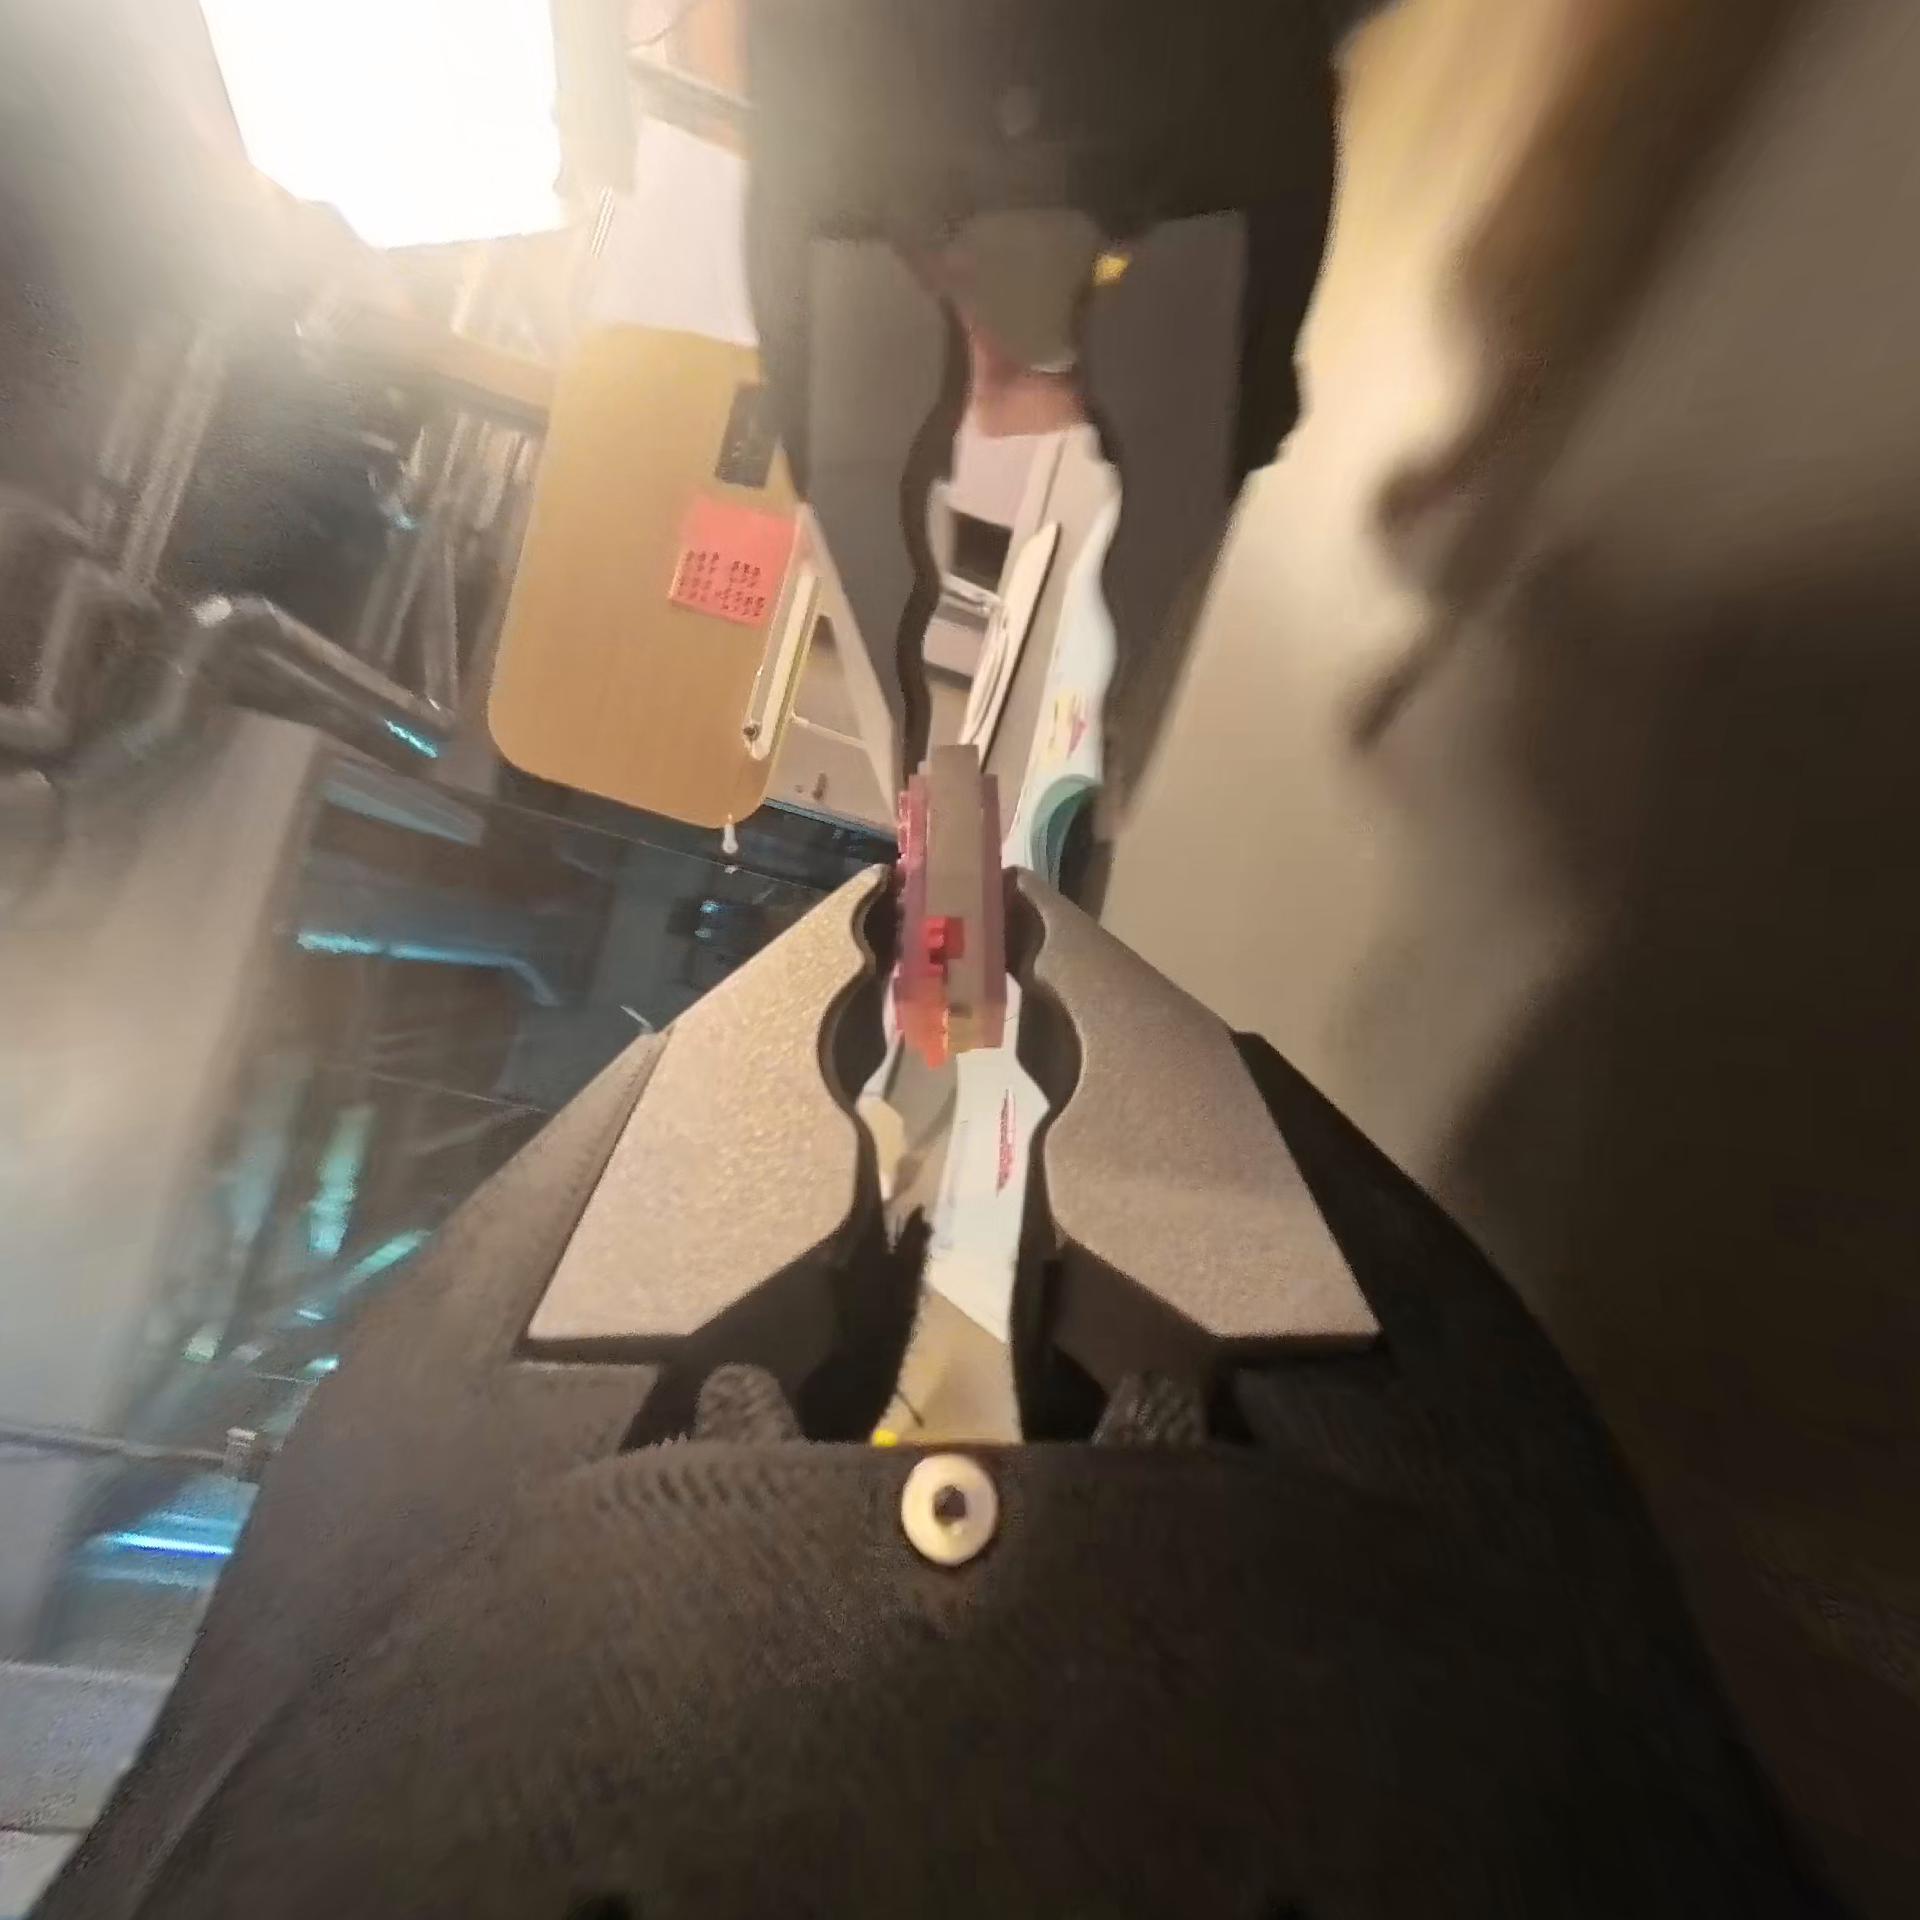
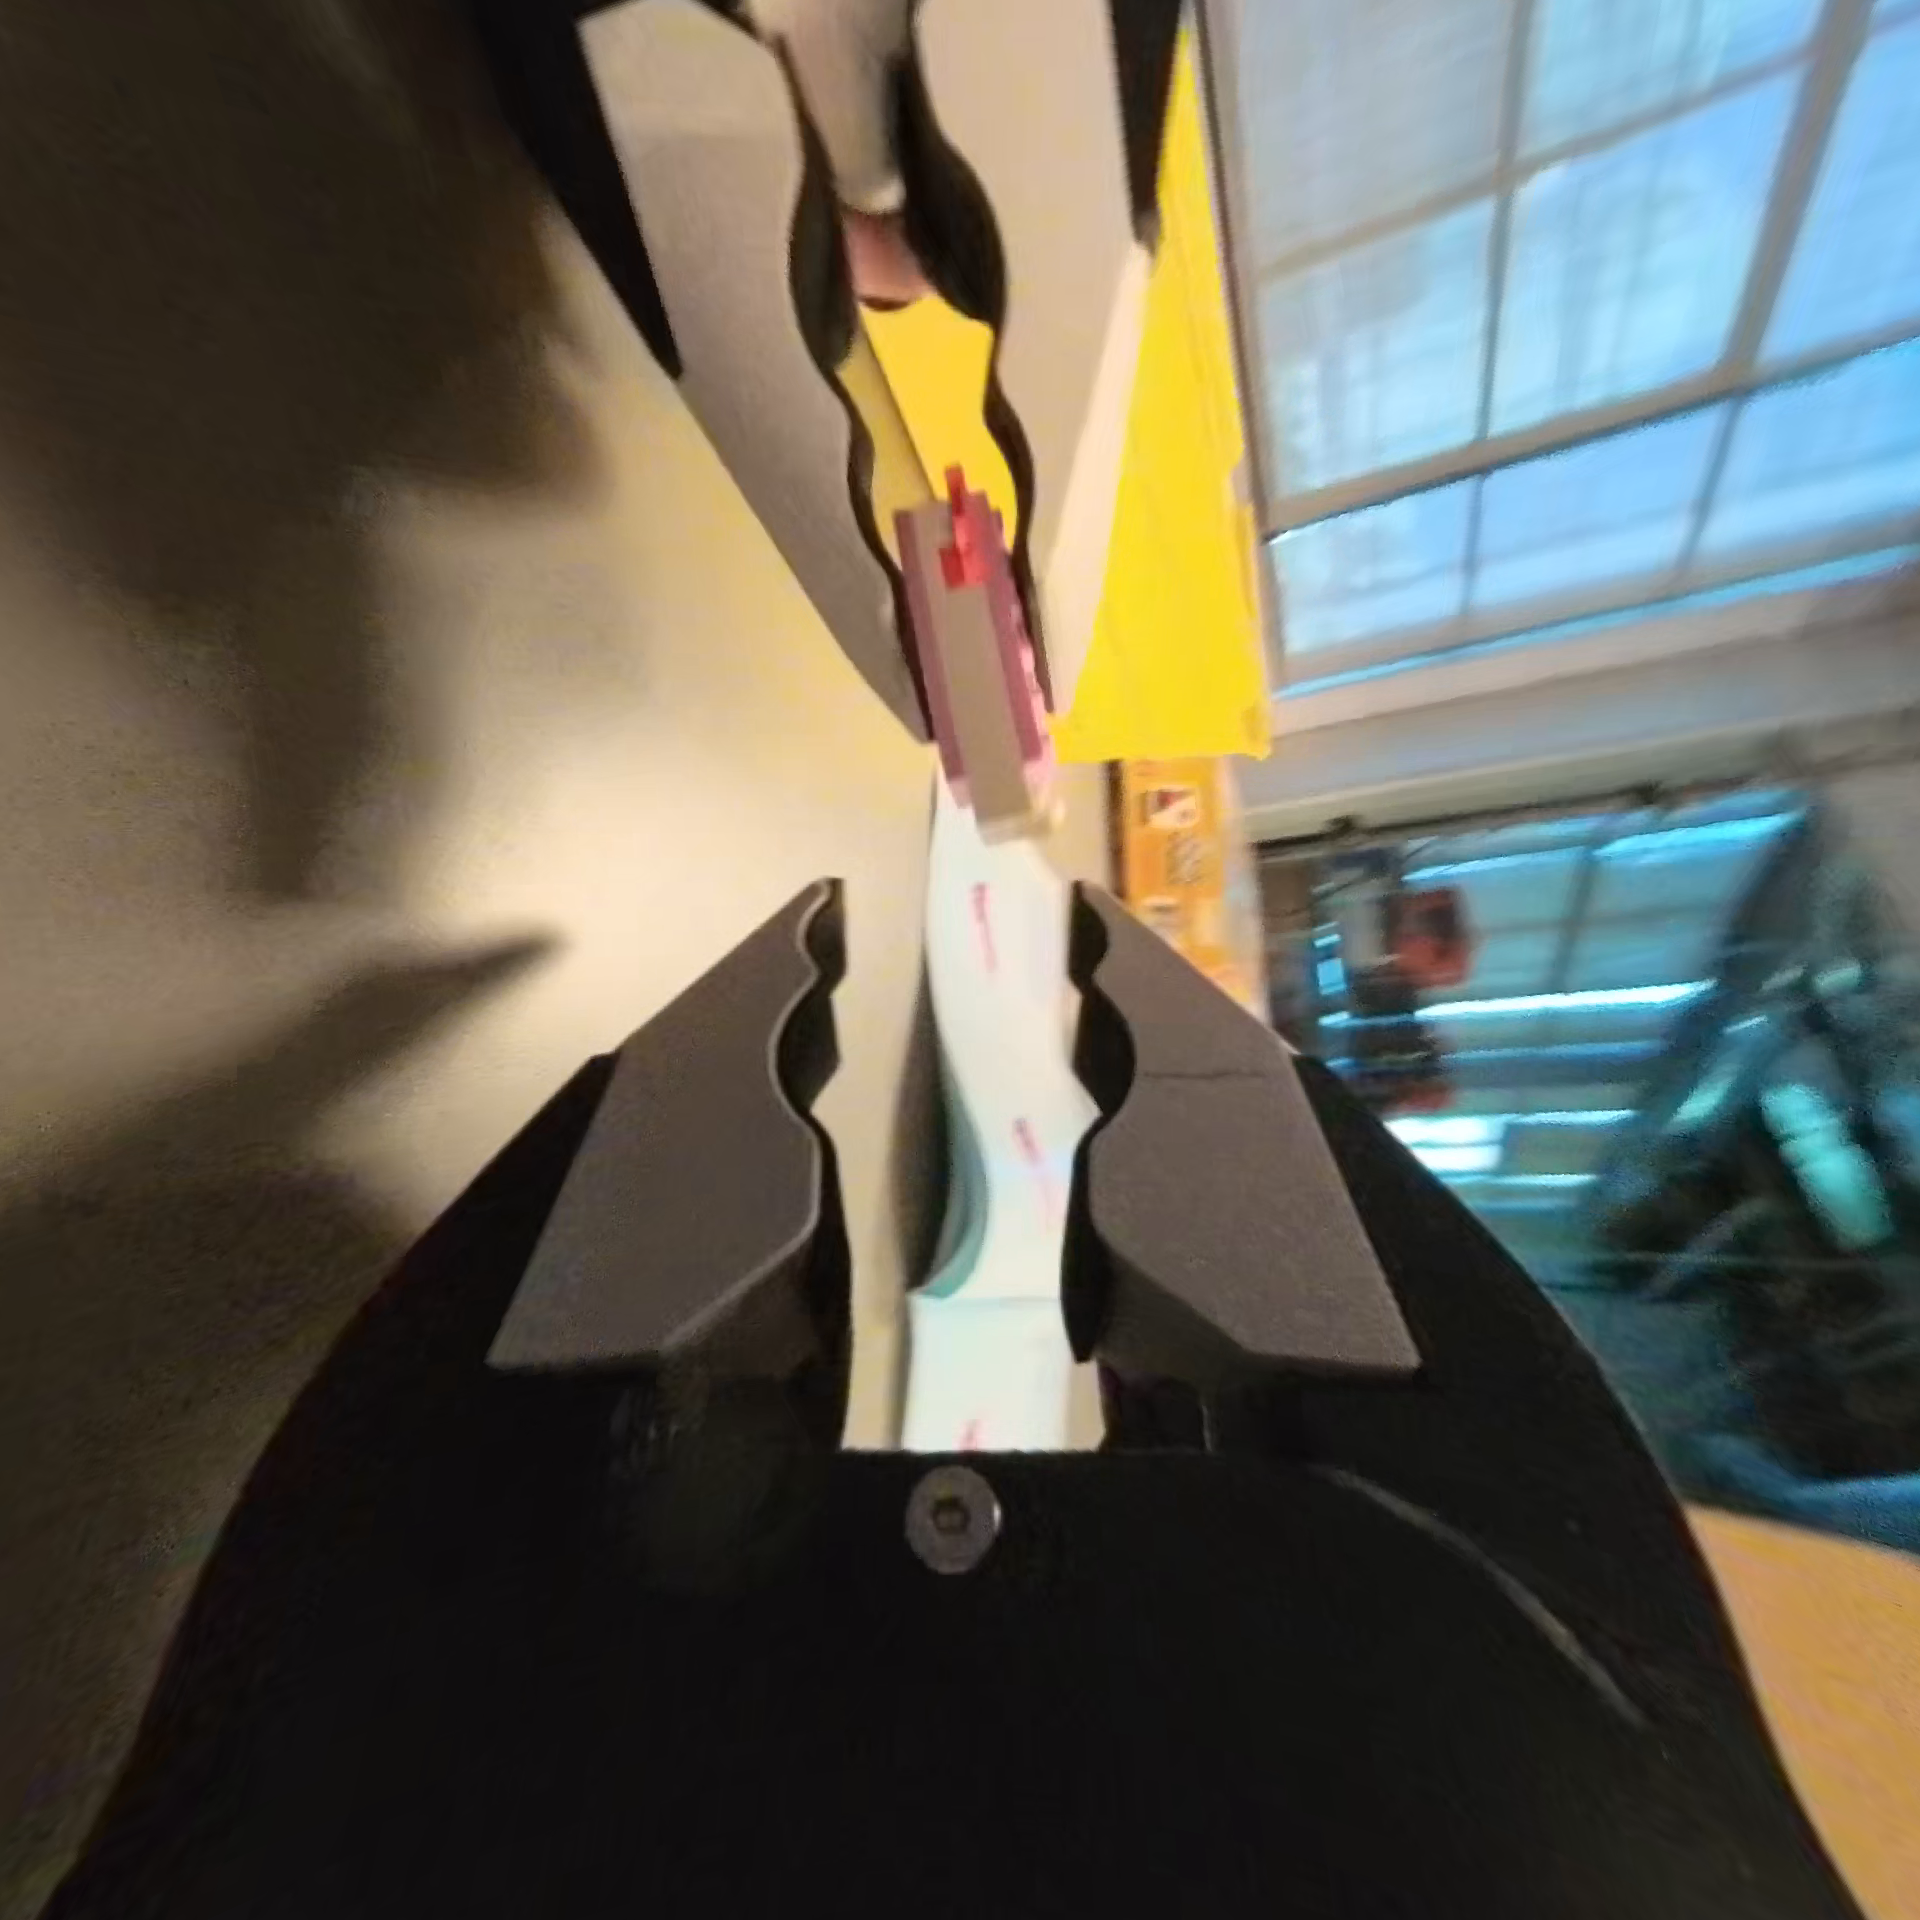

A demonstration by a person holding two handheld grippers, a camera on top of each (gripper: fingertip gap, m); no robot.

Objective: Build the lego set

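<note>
**Two hand-held grippers facing one another over a pale surface**

A pale cream surface (image 2: 644, 727), blurred and crossed by soft shadows, fills one side of both views; it may be a worktop seen edge-on, though the blur leaves this uncertain. Against it stands a white curved sheet with red marks (image 2: 1003, 1039), passing between the two grippers. A yellow panel (image 2: 1174, 582) lies behind the far gripper in the right wrist view; a tan board with a pink sticker (image 1: 644, 582) hangs in the left wrist view. The right gripper (image 2: 956, 904) has its fingers spread apart, nothing pressed between them; the white sheet merely runs behind the gap. The left gripper (image 1: 951, 904) pinches a small pink, grey and red brick assembly (image 1: 951, 883), both pads bearing on its flanks, its tip protruding beyond the fingertips, near the right gripper's fingertips.
</note>
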